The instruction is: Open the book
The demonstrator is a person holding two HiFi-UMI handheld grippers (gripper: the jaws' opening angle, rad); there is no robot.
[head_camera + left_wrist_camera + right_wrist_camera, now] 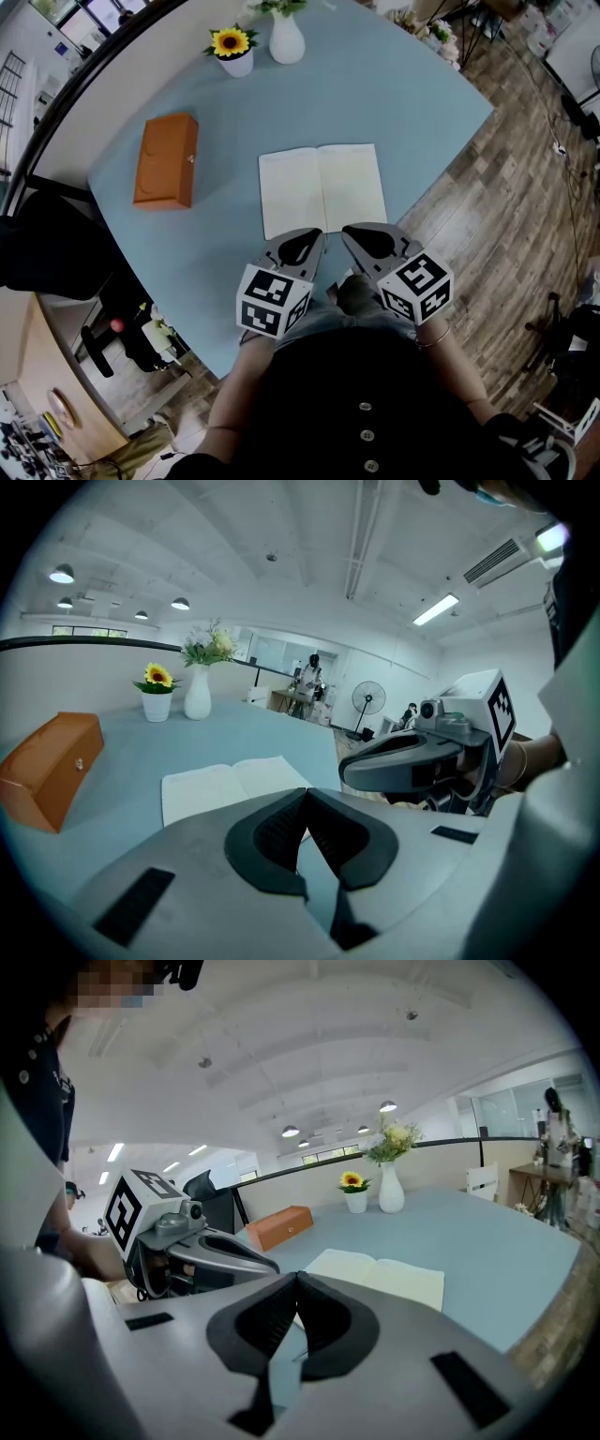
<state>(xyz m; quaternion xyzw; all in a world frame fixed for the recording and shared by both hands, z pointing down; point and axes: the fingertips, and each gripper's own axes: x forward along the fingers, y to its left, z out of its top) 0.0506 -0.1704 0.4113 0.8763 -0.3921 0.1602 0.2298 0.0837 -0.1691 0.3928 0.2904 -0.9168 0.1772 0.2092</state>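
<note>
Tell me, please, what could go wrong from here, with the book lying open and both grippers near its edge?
1. Nothing holds the book open: the left gripper and the right gripper are both shut and empty, so the pages might swing back.
2. Both gripper tips hover at the book's near edge; a careless move could catch a page or push the book across the table.

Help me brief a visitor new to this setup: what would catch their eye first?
An open book with pale pages lies flat at the middle of the blue table. At its near edge, the left claw and right claw are both shut and empty. An orange box lies to its left.
</note>
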